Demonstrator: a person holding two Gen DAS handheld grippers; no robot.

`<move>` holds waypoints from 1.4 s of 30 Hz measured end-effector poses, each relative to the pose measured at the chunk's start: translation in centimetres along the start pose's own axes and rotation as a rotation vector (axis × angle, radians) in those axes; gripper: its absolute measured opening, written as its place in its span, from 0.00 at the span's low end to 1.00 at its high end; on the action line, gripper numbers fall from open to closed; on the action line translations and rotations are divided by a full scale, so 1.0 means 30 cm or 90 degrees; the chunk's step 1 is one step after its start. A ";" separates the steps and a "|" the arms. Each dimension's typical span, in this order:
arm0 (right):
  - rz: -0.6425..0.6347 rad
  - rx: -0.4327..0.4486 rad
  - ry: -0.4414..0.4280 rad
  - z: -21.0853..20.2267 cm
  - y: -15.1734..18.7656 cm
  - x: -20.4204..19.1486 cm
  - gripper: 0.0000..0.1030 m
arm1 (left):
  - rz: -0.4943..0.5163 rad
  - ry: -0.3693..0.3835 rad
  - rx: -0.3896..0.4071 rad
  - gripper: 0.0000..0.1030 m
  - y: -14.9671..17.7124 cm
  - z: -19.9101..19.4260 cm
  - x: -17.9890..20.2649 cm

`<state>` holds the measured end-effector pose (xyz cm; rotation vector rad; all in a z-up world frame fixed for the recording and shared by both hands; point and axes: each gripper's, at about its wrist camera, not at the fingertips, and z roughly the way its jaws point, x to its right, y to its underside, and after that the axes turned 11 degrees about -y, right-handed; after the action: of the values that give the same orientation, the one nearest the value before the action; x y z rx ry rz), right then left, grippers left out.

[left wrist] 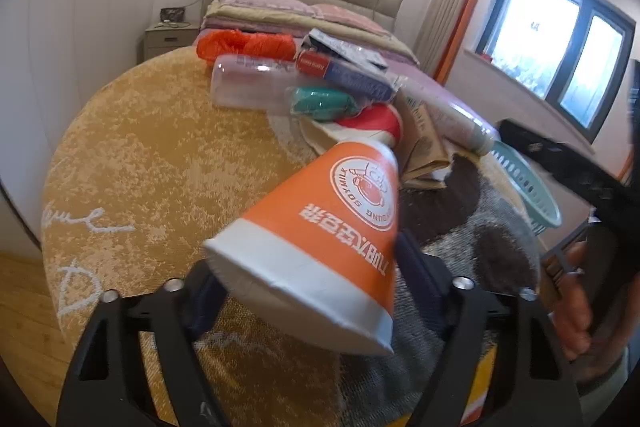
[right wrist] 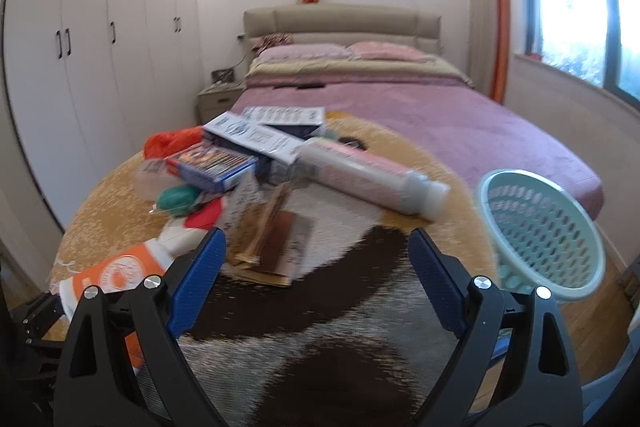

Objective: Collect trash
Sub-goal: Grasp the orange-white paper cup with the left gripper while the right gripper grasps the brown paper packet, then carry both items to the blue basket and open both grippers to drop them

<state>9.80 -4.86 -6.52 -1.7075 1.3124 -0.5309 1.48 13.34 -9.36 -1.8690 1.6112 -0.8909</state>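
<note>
While the left gripper clamps the orange paper cup, base toward the camera, the basket lies right of the cup; the right gripper, wide and empty, is nearer it.

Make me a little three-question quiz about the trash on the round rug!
1. True or false: the left gripper has the orange paper cup between its fingers.
2. What is between the right gripper's fingers? A) a bottle B) nothing C) a box
3. Fill in: the pale green ____ waits at the rug's right edge.

Key: 1 true; 2 B; 3 basket
</note>
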 end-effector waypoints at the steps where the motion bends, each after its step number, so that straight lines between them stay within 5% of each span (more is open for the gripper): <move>1: 0.003 -0.008 -0.009 0.016 -0.003 -0.009 0.85 | -0.002 0.008 0.005 0.62 0.000 -0.006 -0.001; 9: 0.065 -0.093 -0.054 0.177 -0.034 -0.040 0.85 | -0.007 0.057 0.028 0.41 -0.019 -0.038 -0.009; 13: 0.063 -0.122 -0.034 0.237 -0.046 -0.066 0.84 | 0.004 0.073 0.028 0.39 -0.021 -0.045 0.020; 20: 0.121 -0.171 -0.059 0.282 -0.032 0.002 0.34 | 0.047 0.064 0.028 0.40 -0.024 -0.040 0.084; 22: 0.128 -0.177 -0.068 0.284 -0.025 0.019 0.28 | 0.050 0.062 0.017 0.42 -0.027 -0.020 0.097; 28: 0.099 -0.152 -0.066 0.228 -0.038 0.025 0.09 | 0.068 0.034 0.003 0.39 -0.020 0.022 0.134; 42: 0.130 -0.033 -0.037 -0.037 -0.119 0.244 0.05 | 0.111 0.089 0.110 0.37 -0.181 -0.085 0.304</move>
<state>13.41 -11.87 -4.23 -1.5957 1.4491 -0.3285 3.81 5.32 -2.33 -1.5536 1.6919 -1.0666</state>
